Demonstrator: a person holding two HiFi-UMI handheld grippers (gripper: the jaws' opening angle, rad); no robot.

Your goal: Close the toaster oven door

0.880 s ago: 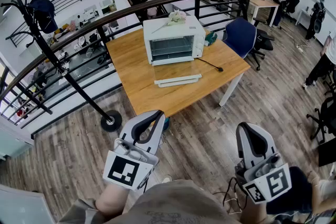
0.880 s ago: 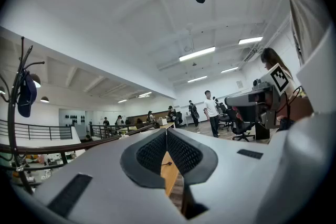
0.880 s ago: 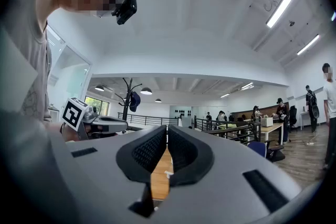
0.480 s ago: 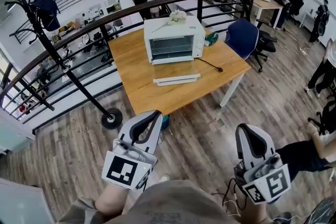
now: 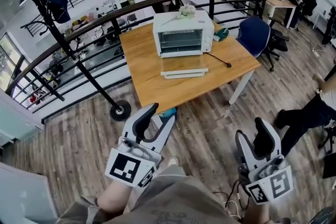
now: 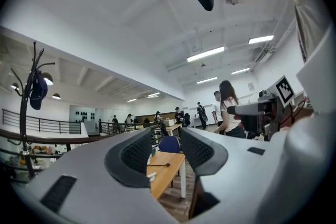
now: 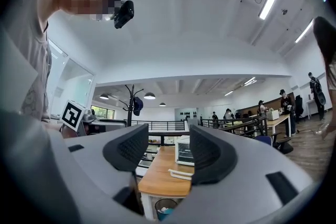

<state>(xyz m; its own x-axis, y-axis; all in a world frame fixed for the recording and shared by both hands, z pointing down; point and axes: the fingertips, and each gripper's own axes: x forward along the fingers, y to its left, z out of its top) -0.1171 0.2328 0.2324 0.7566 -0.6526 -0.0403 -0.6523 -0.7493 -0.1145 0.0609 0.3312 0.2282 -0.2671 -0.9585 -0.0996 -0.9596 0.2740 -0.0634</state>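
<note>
White toaster oven [image 5: 182, 34] on the far half of the wooden worktop [image 5: 144, 78], and its door [image 5: 184, 66] is down, folded flat out towards the near side with the pale handle along its front edge. There's a small bunch of pale flowers [image 5: 186, 10] on the oven's roof, and a thin black cable [image 5: 217, 61] trails off to its right across the wood.

Both grippers are well apart from the worktop, held low by the person's body over the plank floor [image 5: 210, 128]. The left gripper [image 5: 160, 114] has its jaws spread wide with nothing between them; through the gap its own view catches only a corner of the worktop and the blue chair [image 5: 254, 34] beyond. The right gripper [image 5: 252, 135] is spread just as wide and also empty, and its view frames the oven and the dropped door far off between the pads. A black coat stand [image 5: 71, 50] rises to the left, beside the curved railing [image 5: 94, 21].
</note>
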